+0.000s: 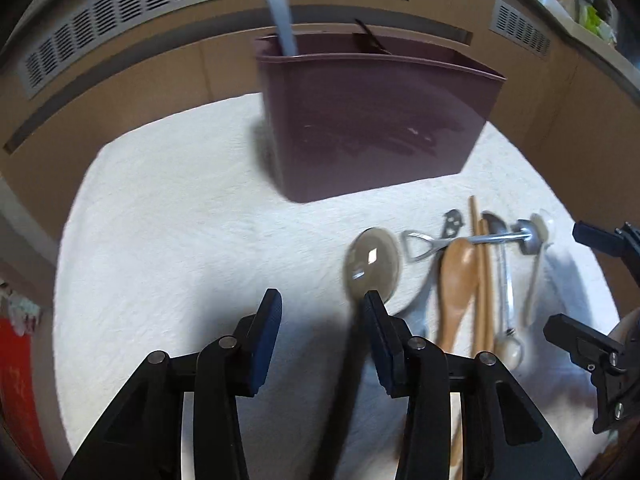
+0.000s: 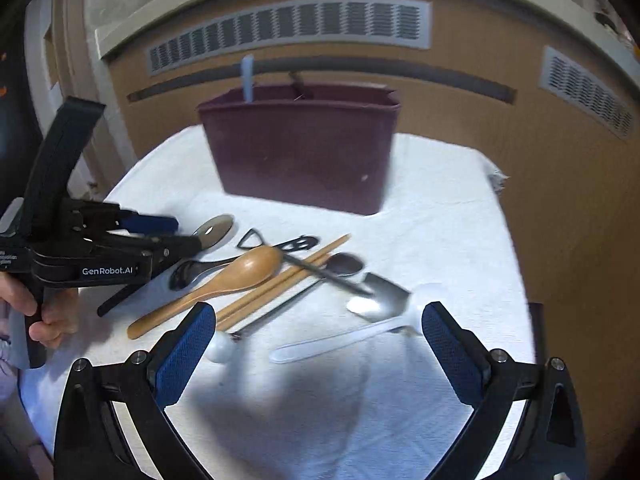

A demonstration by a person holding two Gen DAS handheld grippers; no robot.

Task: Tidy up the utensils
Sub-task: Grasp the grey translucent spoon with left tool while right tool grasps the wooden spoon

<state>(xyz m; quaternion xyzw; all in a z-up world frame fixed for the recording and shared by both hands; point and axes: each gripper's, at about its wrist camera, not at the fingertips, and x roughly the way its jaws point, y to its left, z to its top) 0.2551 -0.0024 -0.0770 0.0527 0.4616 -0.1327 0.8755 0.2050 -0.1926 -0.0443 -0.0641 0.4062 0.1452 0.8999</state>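
Note:
A maroon utensil bin (image 1: 376, 120) stands upright on a white cloth (image 1: 180, 200), also in the right wrist view (image 2: 300, 152), with a pale handle (image 1: 282, 24) and a dark one sticking out. Loose utensils lie in a pile: a wooden spoon (image 2: 224, 280), chopsticks (image 2: 288, 276), a metal shovel-shaped spoon (image 2: 384, 296), a white plastic spoon (image 2: 344, 340) and dark spoons. My left gripper (image 1: 320, 304) is open just above the cloth; a dark-handled ladle (image 1: 372, 264) lies against its right finger. My right gripper (image 2: 320, 324) is wide open above the white spoon.
A brown cabinet front with grey vents (image 2: 288, 28) rises behind the cloth. My left gripper and the hand that holds it (image 2: 100, 256) show at the left of the right wrist view. The right gripper's fingers (image 1: 592, 336) show at the left wrist view's right edge.

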